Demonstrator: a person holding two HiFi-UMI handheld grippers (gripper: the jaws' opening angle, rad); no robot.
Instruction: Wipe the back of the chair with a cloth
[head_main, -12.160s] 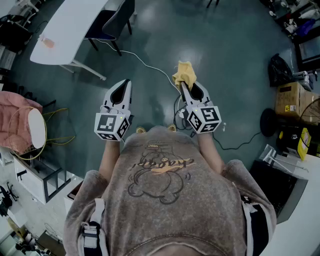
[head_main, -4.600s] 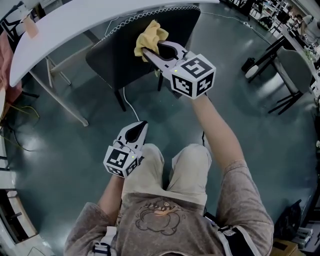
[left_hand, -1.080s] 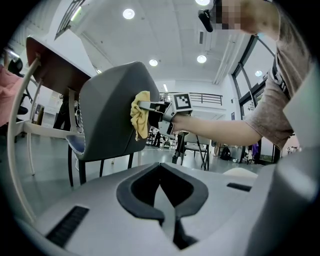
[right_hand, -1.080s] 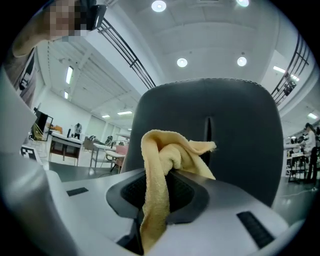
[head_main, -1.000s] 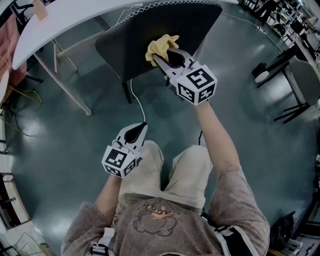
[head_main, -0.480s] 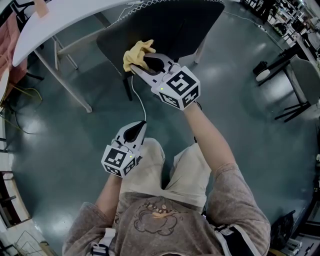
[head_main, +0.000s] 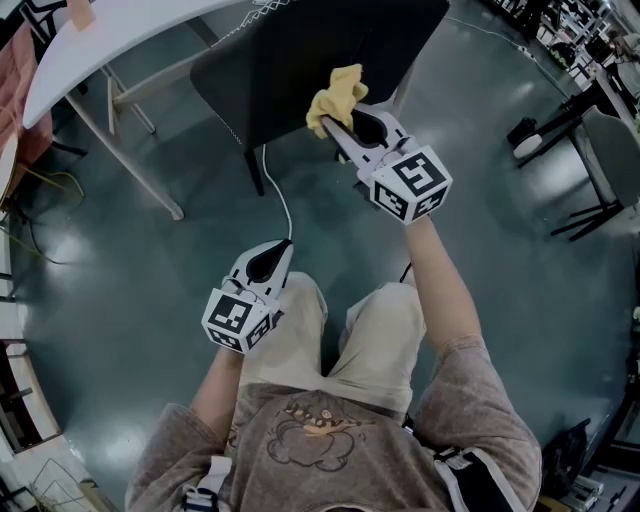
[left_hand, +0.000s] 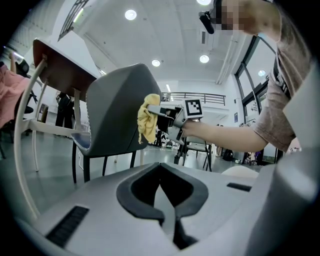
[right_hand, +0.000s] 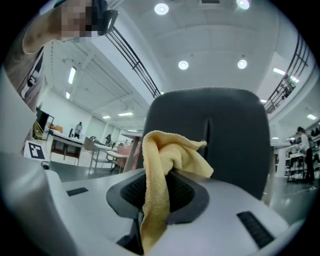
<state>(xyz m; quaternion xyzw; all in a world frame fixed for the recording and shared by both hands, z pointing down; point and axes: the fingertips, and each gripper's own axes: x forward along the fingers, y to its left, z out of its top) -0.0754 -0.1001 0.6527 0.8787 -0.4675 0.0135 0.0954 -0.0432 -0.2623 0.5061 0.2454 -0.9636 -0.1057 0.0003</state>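
**Right gripper clamps the yellow cloth against the chair back**

The right gripper (head_main: 341, 128), a white two-jaw tool with a marker cube at its rear, is closed on a crumpled yellow terry cloth (head_main: 336, 93). In the right gripper view one fold hangs down through the slot between the jaws. The rest bunches up above the dark pads. The person's right arm is stretched forward, and the cloth lies against the dark grey moulded back of the chair (head_main: 290, 60), near its right edge as the left gripper view shows it. In the right gripper view that back fills the space directly behind the cloth, with a vertical groove down its middle.

The left gripper (head_main: 283, 246) is held low by the person's left thigh, well apart from the chair. Its jaws meet with nothing between them.

The chair stands pushed in at a long white table (head_main: 110, 45). A thin white cable (head_main: 283, 205) trails across the glossy teal floor (head_main: 150, 260) from under the chair toward the person's legs.
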